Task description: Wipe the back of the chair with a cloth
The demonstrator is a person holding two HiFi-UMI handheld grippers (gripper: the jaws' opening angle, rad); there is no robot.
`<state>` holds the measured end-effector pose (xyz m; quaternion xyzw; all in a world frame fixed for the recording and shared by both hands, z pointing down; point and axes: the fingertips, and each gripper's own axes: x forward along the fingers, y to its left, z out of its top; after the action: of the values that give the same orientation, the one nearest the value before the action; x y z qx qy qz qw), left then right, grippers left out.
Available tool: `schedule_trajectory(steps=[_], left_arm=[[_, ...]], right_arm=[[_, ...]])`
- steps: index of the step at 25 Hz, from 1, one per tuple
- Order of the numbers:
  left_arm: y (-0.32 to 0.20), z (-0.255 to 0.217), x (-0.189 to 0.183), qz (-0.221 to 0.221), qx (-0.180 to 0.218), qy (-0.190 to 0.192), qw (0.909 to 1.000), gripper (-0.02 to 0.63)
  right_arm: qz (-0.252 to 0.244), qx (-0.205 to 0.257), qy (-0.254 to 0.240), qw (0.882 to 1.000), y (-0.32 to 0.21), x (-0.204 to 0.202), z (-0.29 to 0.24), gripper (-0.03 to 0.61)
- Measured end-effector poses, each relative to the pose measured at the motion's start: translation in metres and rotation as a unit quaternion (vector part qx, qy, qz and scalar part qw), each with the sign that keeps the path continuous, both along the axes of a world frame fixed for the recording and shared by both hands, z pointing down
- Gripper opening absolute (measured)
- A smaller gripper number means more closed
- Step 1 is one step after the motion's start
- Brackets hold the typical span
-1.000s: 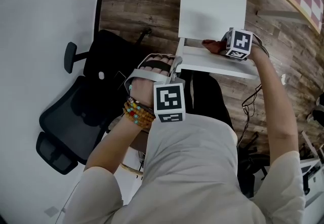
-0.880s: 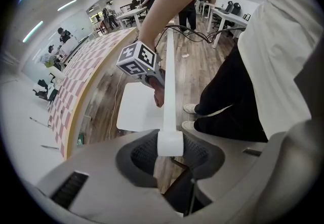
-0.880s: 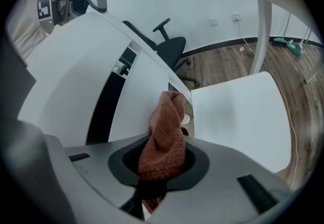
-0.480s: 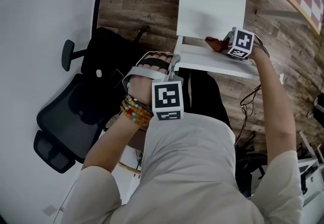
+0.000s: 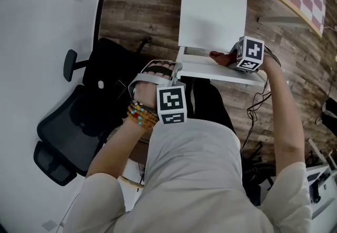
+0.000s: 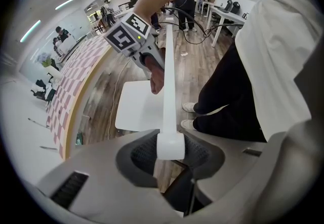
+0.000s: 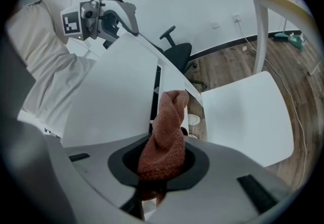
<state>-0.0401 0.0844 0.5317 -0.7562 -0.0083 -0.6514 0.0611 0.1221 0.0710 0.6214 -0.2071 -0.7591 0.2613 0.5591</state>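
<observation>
Okay so the white chair [image 5: 213,16] is standing with its seat facing away from the person, and a black office chair [image 5: 79,116] is parked near it on the left gripper's side. The left gripper [image 5: 178,68] points straight down at the left end of the white chair's backrest [image 5: 221,70], jaws clamped on its top edge. The right gripper [image 5: 231,57] is over by the backrest's right end, jaws pinched on a reddish-brown cloth [image 5: 220,58], which is bunched up right at the backrest's top edge.
</observation>
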Motion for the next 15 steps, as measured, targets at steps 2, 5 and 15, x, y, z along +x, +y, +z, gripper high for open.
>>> schedule_trajectory(steps=[2, 5, 15], left_arm=[[0.001, 0.001, 0.000, 0.001, -0.001, 0.000, 1.0000, 0.153], [0.000, 0.002, 0.000, 0.000, -0.002, 0.000, 1.0000, 0.153], [0.001, 0.005, 0.001, 0.000, -0.009, -0.004, 1.0000, 0.153]], right_arm=[[0.007, -0.010, -0.010, 1.000, 0.002, 0.000, -0.017, 0.078], [0.010, -0.017, -0.018, 1.000, 0.003, 0.001, -0.037, 0.078], [0.002, -0.022, -0.032, 0.999, 0.006, 0.006, -0.087, 0.078]])
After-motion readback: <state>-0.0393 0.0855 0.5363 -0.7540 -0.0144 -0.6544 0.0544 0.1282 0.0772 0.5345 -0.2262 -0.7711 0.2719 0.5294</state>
